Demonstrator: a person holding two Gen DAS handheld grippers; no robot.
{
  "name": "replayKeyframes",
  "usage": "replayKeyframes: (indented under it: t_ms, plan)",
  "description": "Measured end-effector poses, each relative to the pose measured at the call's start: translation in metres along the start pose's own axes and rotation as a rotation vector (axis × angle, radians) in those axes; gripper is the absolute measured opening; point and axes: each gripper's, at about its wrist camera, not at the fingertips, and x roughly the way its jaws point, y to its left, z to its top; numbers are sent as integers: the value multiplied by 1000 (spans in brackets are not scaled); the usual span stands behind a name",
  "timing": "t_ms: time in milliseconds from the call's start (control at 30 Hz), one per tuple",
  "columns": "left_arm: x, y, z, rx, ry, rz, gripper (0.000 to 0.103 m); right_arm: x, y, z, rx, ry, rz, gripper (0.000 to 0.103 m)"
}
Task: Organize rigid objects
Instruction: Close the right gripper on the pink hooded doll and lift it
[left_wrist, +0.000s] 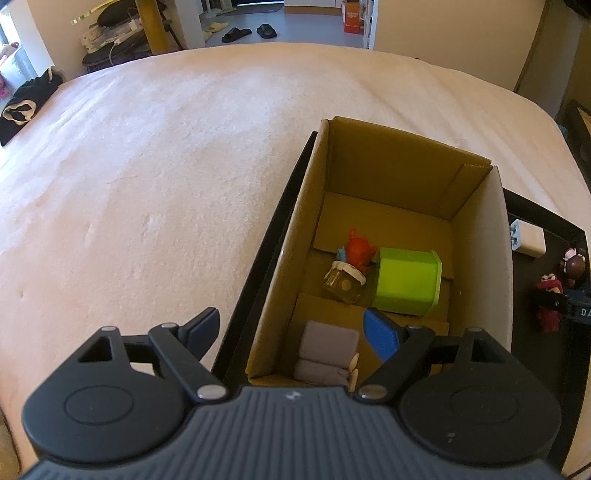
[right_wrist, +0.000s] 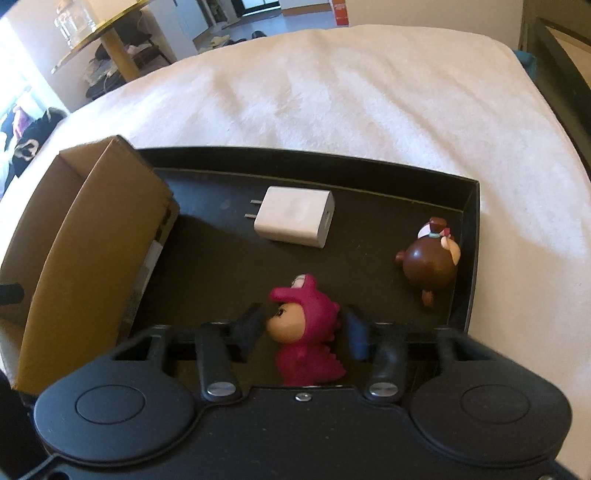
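Note:
A cardboard box (left_wrist: 476, 243) stands in a black tray (right_wrist: 469, 236) on a white bed. In the box lie a green container (left_wrist: 406, 282), a red figure (left_wrist: 358, 251), a small glass jar (left_wrist: 341, 284) and a grey sofa toy (left_wrist: 327, 350). My left gripper (left_wrist: 291, 328) is open and empty above the box's near left wall. My right gripper (right_wrist: 303, 328) is open around a magenta dinosaur figure (right_wrist: 303, 332) in the tray; the fingers (right_wrist: 249, 326) stand beside it, not clamped. A white charger (right_wrist: 295, 216) and a brown figure (right_wrist: 430, 264) lie in the tray.
The white bedspread (left_wrist: 166, 166) stretches left of and behind the tray. Beyond the bed are a gold-legged table (right_wrist: 110, 40), clothes and slippers (left_wrist: 236, 34) on the floor. A dark frame (right_wrist: 565, 74) stands at the right.

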Motion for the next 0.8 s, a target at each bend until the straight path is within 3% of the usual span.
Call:
replayKeyframes:
  t_ms: [300, 800]
  plan:
    - [-10, 5, -1, -4, -20, -3, 84, -13, 3, -1, 21, -1, -10, 43]
    - [-28, 17, 0, 8, -56, -47, 80, -53, 39, 14, -1, -138, 13, 43]
